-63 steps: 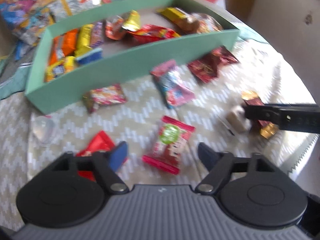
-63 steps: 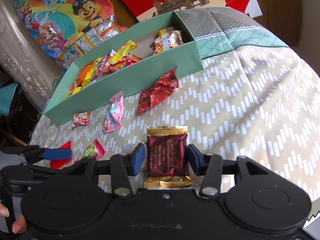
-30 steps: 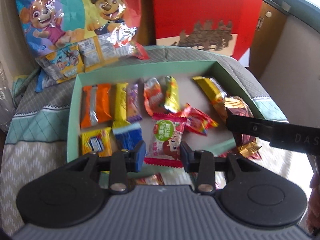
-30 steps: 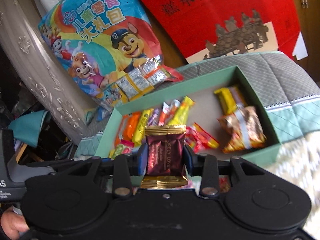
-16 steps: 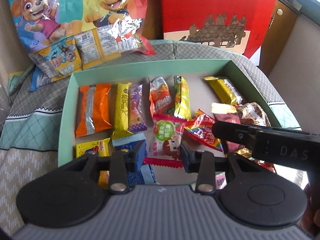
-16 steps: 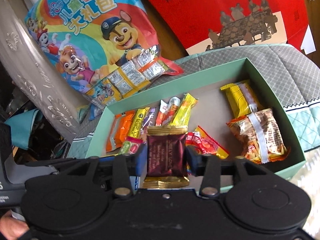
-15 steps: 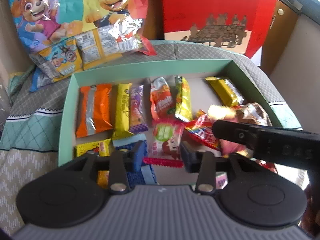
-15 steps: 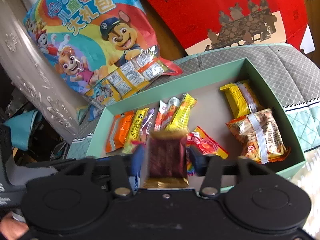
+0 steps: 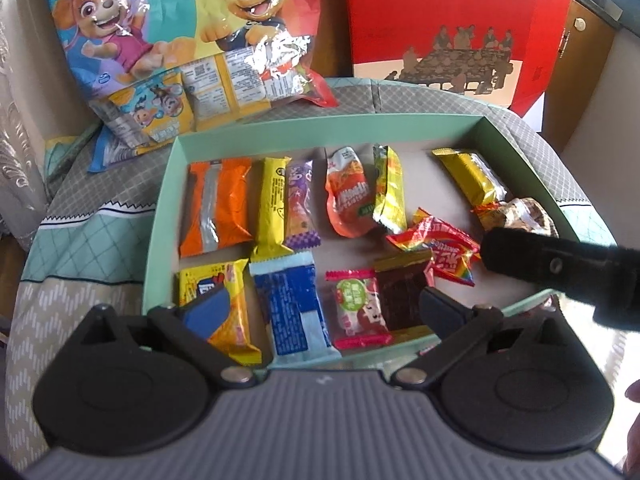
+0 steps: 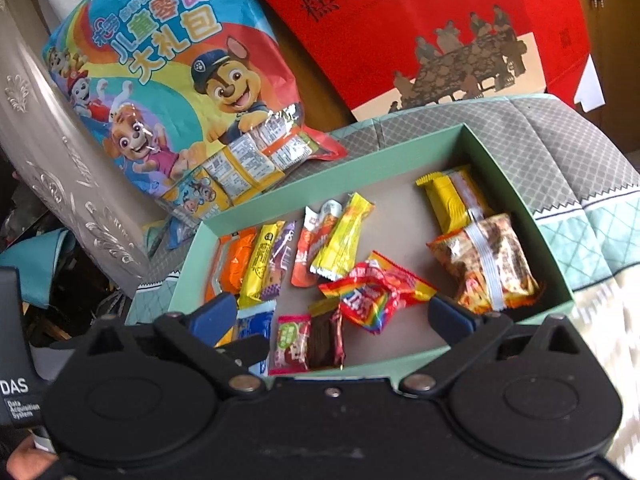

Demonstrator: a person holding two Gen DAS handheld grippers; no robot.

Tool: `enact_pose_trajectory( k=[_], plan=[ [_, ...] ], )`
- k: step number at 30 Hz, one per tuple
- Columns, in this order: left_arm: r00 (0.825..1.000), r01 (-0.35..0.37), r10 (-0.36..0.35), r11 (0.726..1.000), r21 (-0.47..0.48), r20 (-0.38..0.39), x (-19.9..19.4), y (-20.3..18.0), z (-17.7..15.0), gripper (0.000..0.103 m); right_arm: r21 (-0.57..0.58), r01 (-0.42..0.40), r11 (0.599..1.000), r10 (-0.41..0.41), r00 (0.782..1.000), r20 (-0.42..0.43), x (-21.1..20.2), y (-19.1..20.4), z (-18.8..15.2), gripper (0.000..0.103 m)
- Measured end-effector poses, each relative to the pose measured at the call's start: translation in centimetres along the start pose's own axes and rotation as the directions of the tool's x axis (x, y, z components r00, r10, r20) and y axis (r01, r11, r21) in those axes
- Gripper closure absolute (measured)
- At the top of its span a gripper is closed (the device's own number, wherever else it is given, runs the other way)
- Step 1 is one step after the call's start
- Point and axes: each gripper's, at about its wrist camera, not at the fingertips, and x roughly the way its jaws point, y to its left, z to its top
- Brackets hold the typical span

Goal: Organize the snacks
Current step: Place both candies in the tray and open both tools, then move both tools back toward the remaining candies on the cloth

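Both drops look done. Left gripper and right gripper have just been opening and now stand wide, nothing pinched. The pink pack and the maroon bar lie loose on the box floor, side by side and touching, just ahead of and between the left fingers; in the right view the same pair sits just ahead of its fingers, left of centre. Beyond them: orange, yellow and purple packs in a rough row, rainbow candy further out, gold bar and mixed-nut bag to the far right. What's left, as I read it: can't tell. The cloth in front of the box is hidden behind both gripper bodies, so any stray snacks there are out of view. Cartoon bag still outside, behind the box.
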Motion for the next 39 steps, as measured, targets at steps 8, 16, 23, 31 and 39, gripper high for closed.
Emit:
enact_pose_trajectory(
  k=[8, 16, 23, 31, 39],
  plan=[
    [1.000, 0.011, -0.011, 1.000, 0.003, 0.021, -2.3, -0.5, -0.9, 0.000, -0.007, -0.004, 1.000, 0.004, 1.000, -0.006, -1.9, 0.2, -0.8, 0.000],
    [0.999, 0.017, -0.018, 1.000, 0.012, 0.035, -4.3, -0.7, -2.2, 0.000, -0.010, -0.008, 1.000, 0.008, 1.000, -0.007, -3.8, 0.5, -2.0, 0.000],
    [1.000, -0.008, 0.008, 1.000, 0.028, 0.024, -5.6, 1.0, -4.5, 0.000, -0.013, -0.001, 1.000, 0.000, 1.000, -0.007, -5.7, -0.2, -3.3, 0.000],
    [0.999, -0.024, 0.023, 1.000, -0.016, -0.032, -5.3, 3.7, -7.6, 0.000, 0.033, 0.017, 0.999, -0.015, 0.997, -0.070, -5.6, -2.0, -6.1, 0.000],
    [0.995, 0.011, 0.000, 0.993, 0.116, -0.096, -4.0, 2.2, -10.3, 0.000, 0.098, 0.060, 0.993, -0.044, 0.987, -0.156, -5.6, -4.5, -8.9, 0.000]
  ],
)
